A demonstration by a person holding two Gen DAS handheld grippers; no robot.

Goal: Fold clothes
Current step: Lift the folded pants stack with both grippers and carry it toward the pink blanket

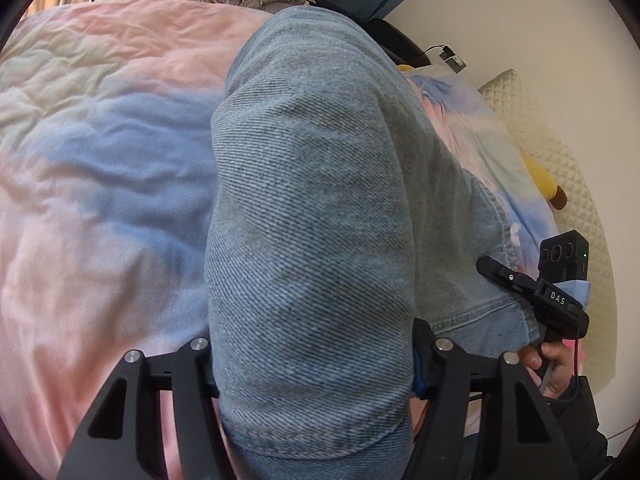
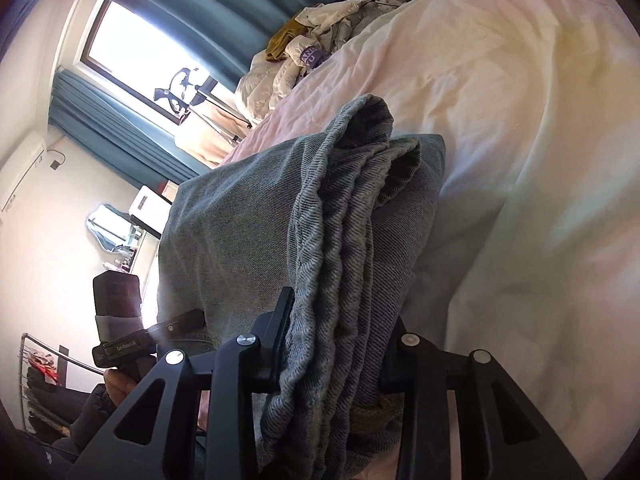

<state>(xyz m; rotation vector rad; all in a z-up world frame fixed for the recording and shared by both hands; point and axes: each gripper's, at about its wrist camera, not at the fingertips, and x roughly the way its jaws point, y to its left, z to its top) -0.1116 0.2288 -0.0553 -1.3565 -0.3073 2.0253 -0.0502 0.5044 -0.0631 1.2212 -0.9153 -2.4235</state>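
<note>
Jeans [image 1: 316, 216]: light blue denim, diagonal twill weave visible. In the left wrist view a broad folded panel runs from 6 o'clock up to 12 o'clock, hemmed edge at 6 o'clock, a stitched seam at 4 o'clock. In the right wrist view several stacked layers bunch at centre, edges rippled, extending toward 12 o'clock.

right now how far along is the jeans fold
Done: the jeans are already doubled into several stacked layers. In hand: both the left tool and the right tool grip them above the bed cover. Left: laying the bundle down flat.
</note>
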